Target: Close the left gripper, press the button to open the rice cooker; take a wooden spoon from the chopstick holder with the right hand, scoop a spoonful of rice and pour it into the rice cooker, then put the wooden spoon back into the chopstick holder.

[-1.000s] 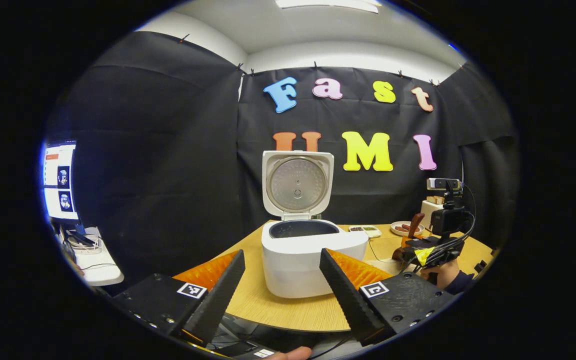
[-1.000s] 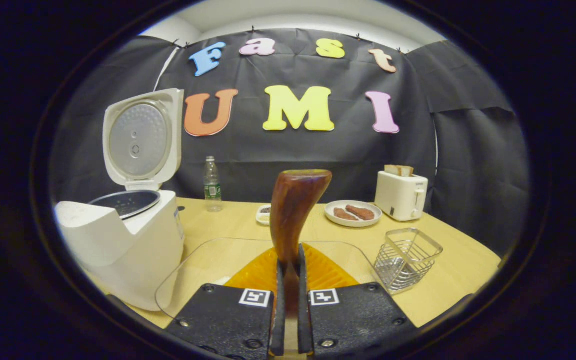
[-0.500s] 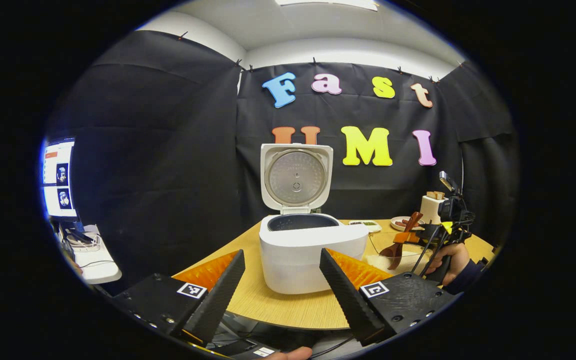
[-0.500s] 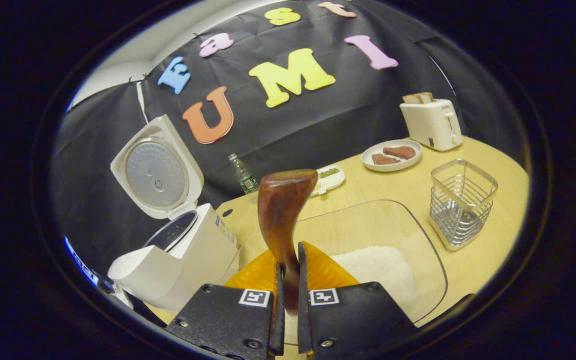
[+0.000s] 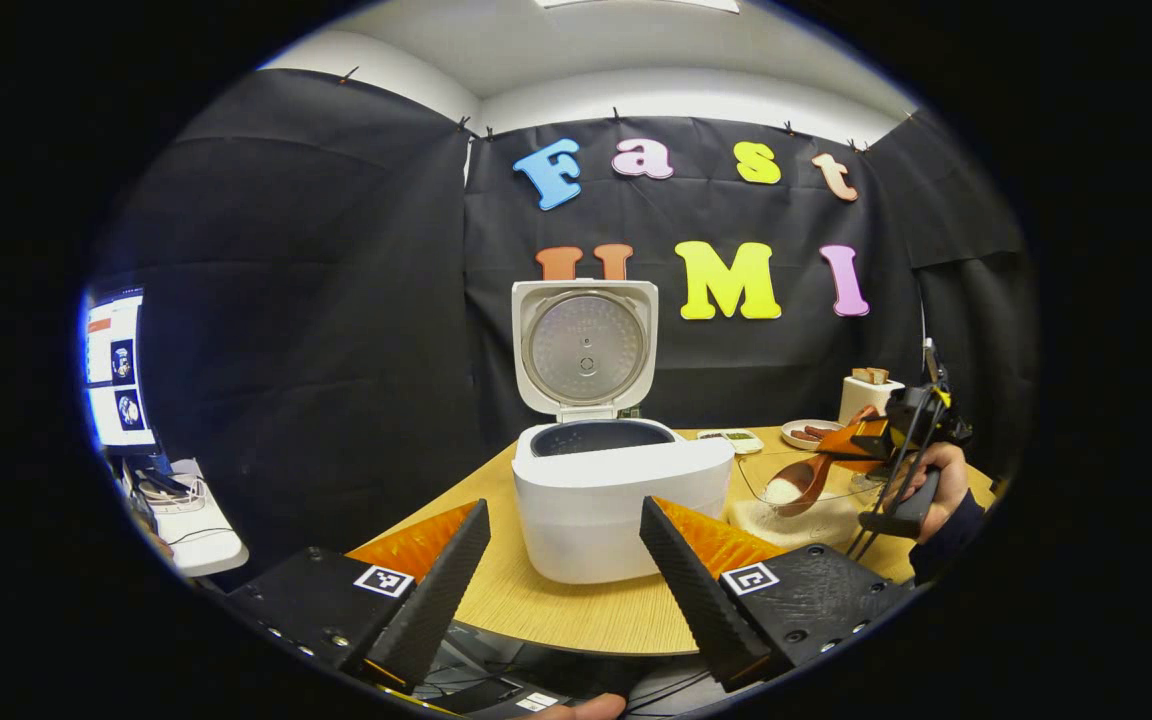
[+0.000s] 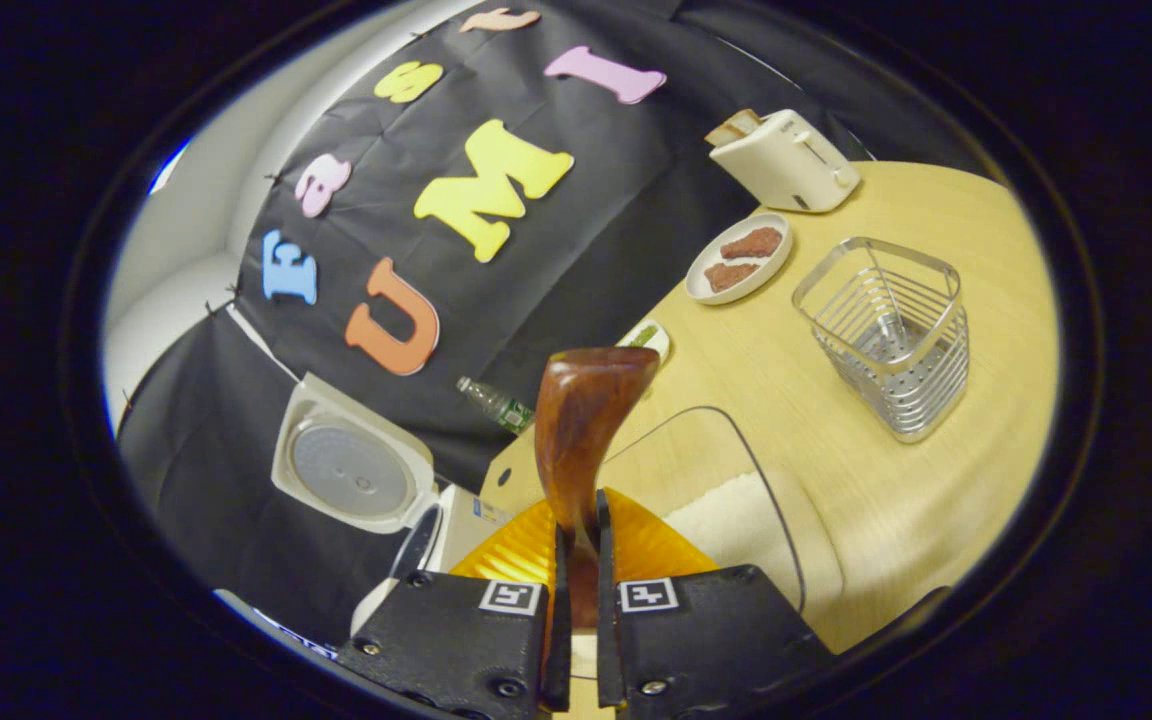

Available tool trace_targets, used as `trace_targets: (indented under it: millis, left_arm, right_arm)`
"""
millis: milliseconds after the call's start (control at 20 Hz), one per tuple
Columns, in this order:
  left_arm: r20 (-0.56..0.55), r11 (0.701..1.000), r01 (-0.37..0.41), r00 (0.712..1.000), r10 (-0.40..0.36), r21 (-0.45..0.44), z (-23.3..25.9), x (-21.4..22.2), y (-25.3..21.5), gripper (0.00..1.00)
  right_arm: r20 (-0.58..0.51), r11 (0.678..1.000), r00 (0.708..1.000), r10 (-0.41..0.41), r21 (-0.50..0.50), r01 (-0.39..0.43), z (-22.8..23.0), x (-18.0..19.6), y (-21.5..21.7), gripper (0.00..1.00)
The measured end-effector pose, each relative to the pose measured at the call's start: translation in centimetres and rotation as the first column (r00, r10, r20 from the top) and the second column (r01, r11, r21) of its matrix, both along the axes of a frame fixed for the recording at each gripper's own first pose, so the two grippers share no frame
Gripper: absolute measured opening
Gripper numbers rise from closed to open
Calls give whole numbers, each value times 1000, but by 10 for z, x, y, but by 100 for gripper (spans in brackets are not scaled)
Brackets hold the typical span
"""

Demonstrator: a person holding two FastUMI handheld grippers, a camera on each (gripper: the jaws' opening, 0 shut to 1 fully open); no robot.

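Counter: wooden top [image 6: 836,400], backed by black cloth.
Rice cooker [image 5: 621,495]: lid raised, set just ahead of the left gripper [image 5: 564,560], whose fingers are held wide apart.
Right gripper [image 6: 576,560]: clamped on the handle of the wooden spoon [image 6: 581,425]; spoon bowl loaded with rice, seen over the glass container [image 5: 816,505].
Chopstick holder [image 6: 886,335]: wire basket, placed ahead and to the right of the right gripper.

wooden spoon [image 5: 798,482] | rolled sideways | now apparently carries rice [image 5: 784,490]
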State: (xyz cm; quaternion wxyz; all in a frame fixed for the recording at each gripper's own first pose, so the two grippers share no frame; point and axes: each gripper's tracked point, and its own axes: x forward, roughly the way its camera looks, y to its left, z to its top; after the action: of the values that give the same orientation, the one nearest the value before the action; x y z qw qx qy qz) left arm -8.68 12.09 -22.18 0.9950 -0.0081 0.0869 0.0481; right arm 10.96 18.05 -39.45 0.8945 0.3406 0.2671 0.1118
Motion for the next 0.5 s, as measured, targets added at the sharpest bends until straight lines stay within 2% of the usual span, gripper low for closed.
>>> trace_targets:
  millis: [150, 250, 400, 500]
  left_arm:
    - [-25, 1000, 4, 1000, -4, -13, -5, -1, -3, 96]
    - [-17, 999, 21, 1000, -22, -24, 0, -1, -9, 96]
    - [-16, 1000, 19, 1000, -19, -12, 1, -1, -8, 96]
    - [-19, 1000, 12, 1000, -12, -3, 3, -4, -8, 96]
  right_arm:
    - [57, 995, 998, -27, 94, 21, 23, -2, -13, 15]
    - [60, 981, 996, -62, 189, 50, 33, -4, -22, 15]
    - [16, 951, 991, -136, 282, 126, 32, -2, -42, 15]
    - [-48, 917, 985, -164, 361, 171, 30, -1, -46, 14]
